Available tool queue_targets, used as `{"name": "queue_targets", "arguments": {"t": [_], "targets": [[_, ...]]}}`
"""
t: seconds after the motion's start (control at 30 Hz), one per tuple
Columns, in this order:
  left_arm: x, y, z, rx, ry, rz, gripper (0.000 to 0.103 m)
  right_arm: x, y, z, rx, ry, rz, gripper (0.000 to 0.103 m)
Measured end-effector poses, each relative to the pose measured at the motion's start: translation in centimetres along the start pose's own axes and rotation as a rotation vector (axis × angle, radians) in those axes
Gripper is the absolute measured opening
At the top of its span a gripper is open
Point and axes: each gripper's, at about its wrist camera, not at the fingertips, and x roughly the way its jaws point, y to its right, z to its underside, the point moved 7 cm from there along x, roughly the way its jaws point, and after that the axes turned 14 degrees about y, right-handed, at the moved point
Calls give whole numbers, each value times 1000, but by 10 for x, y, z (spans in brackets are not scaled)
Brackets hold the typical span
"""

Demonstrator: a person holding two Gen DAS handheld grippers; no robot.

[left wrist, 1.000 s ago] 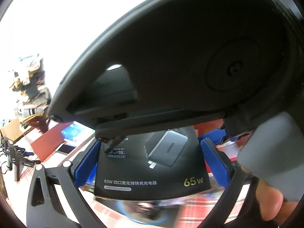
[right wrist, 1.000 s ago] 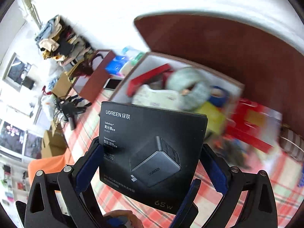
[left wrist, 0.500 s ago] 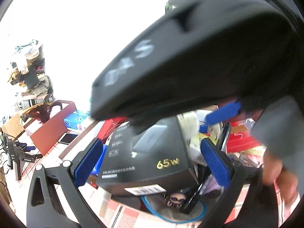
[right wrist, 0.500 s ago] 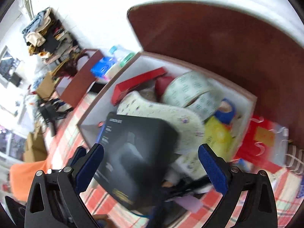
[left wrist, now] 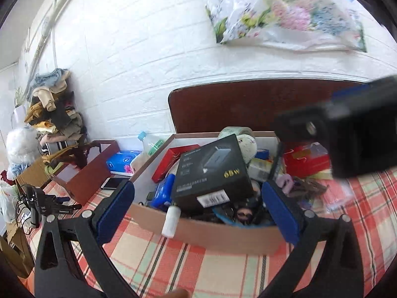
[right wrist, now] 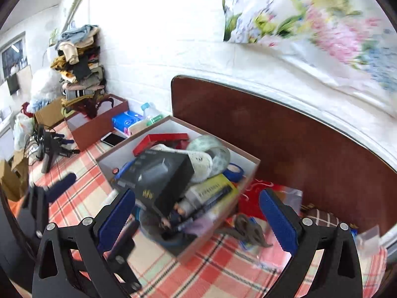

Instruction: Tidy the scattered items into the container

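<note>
A black 65W charger box (left wrist: 213, 173) lies tilted on top of the pile in the brown cardboard container (left wrist: 218, 233); it also shows in the right wrist view (right wrist: 158, 178), inside the same container (right wrist: 215, 231). My left gripper (left wrist: 198, 211) is open and empty, just in front of the container's near wall. My right gripper (right wrist: 198, 218) is open and empty, over the container's near right corner. The right gripper's body shows blurred at the right of the left wrist view (left wrist: 347, 134). The left gripper shows at the left of the right wrist view (right wrist: 49, 193).
The container is packed with several items: tape rolls (right wrist: 213, 154), a red box (left wrist: 173, 159), a white bottle (left wrist: 171, 221). Red bags (left wrist: 307, 159) and a dark scrunchie (right wrist: 248, 228) lie right of it. A second brown box (left wrist: 91, 168), phone (left wrist: 113, 182) and tissue pack (left wrist: 122, 159) sit left.
The right gripper has let go of the charger box, which now rests in the container. Both grippers have pulled back and apart, so the left wrist view is unblocked.
</note>
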Motion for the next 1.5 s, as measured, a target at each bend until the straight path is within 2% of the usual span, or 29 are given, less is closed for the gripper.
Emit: {"name": "queue_targets", "arguments": {"t": [0.13,0.23,0.37,0.57,0.77,0.93,1.5], "targets": [[-46,1,6,-40,-19,32,103,-43,-1,41,52,30,51,101],[-55,-8,36,-99,-66,59,103,-66,-3,70,66,41,111,101],[-79,-4,52,-139,-99,67,103,-94,-14,93,43,89,170,101],[-98,-11,59,-119,-112,52,103,-120,-36,98,17,164,206,101],[-114,-9,49,-145,-107,67,103,-134,-43,92,49,206,232,101],[-107,-17,44,-172,-97,72,103,-138,-44,84,47,228,234,101],[-92,-5,39,-155,-104,97,103,-133,-35,78,101,237,229,101]]}}
